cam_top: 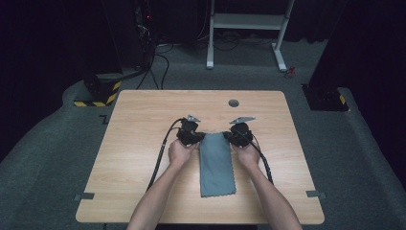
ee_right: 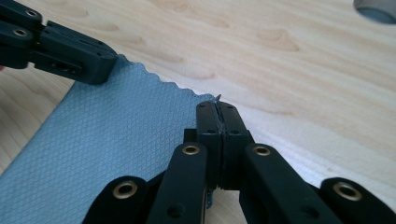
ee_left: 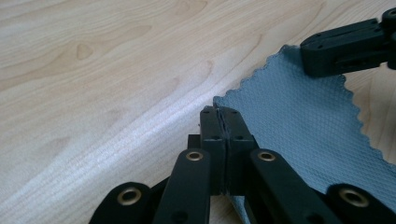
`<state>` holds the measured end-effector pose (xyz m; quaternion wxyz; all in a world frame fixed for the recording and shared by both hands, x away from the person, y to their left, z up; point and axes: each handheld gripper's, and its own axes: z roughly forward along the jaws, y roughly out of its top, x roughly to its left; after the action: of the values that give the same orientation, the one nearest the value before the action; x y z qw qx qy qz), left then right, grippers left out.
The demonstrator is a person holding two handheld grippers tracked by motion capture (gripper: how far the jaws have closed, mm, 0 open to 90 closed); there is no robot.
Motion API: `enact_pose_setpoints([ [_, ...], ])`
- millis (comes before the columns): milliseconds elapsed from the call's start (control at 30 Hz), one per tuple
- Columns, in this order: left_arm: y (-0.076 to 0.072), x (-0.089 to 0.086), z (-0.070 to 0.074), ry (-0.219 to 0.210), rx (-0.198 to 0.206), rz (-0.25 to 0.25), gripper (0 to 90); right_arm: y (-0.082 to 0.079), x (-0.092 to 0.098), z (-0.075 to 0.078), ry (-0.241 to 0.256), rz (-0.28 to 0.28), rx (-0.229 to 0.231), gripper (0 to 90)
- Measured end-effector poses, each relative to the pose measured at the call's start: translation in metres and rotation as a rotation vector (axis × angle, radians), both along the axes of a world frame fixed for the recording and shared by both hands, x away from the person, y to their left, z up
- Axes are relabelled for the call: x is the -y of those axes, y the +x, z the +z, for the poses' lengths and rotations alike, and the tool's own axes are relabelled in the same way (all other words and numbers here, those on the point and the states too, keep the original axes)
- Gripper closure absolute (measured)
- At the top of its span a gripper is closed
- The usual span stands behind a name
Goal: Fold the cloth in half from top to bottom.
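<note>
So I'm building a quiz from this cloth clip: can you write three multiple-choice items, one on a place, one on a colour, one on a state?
1. Where do the grippers hold the cloth?
A. its far corners
B. its near edge
C. its middle

2. What colour is the cloth?
A. red
B. grey-blue
C. yellow

3. How do the left gripper's jaws stand?
A. wide open
B. shut on the cloth
C. shut on nothing

Answers:
1 A: the left gripper and the right gripper each pinch a far corner.
2 B: both gripper views show grey-blue weave.
3 B: cloth edge sits between closed jaws.
</note>
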<state>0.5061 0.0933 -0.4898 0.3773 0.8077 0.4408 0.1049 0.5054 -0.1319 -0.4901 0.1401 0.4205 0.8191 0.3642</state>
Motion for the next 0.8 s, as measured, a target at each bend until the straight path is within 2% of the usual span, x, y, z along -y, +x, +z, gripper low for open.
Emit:
enact_pose_setpoints([
  [100, 0.005, -0.001, 0.005, -0.020, 0.010, 0.003, 89.1, 0.002, 0.001, 0.006, 0.007, -0.011, 0.009, 89.7],
  [133, 0.007, -0.002, 0.006, -0.032, 0.001, 0.004, 89.1, 0.003, 0.003, 0.006, 0.016, -0.014, 0.007, 89.7],
  [233, 0.012, 0.003, 0.011, 0.002, 0.016, -0.013, 89.1, 0.006, 0.007, 0.005, 0.042, -0.029, -0.002, 89.7],
  [300, 0.016, 0.004, 0.016, -0.002, 0.025, -0.023, 89.1, 0.007, 0.008, 0.006, 0.042, -0.032, 0.019, 89.7],
  [367, 0.021, 0.006, 0.020, 0.000, 0.029, -0.031, 88.9, 0.009, 0.012, 0.008, 0.053, -0.037, 0.016, 89.7],
  [433, 0.024, 0.008, 0.021, 0.020, 0.025, -0.035, 88.9, 0.011, 0.012, 0.011, 0.053, -0.038, 0.013, 89.6],
  [533, 0.022, 0.009, 0.020, 0.012, 0.026, -0.029, 88.8, 0.011, 0.011, 0.017, 0.053, -0.034, 0.025, 89.6],
  [667, 0.016, 0.007, 0.020, 0.014, 0.038, -0.044, 88.8, 0.006, 0.011, 0.014, 0.043, -0.015, 0.024, 89.6],
  [800, 0.009, 0.005, 0.019, -0.004, 0.044, -0.053, 88.8, 0.001, 0.014, 0.011, 0.065, -0.003, 0.024, 89.6],
])
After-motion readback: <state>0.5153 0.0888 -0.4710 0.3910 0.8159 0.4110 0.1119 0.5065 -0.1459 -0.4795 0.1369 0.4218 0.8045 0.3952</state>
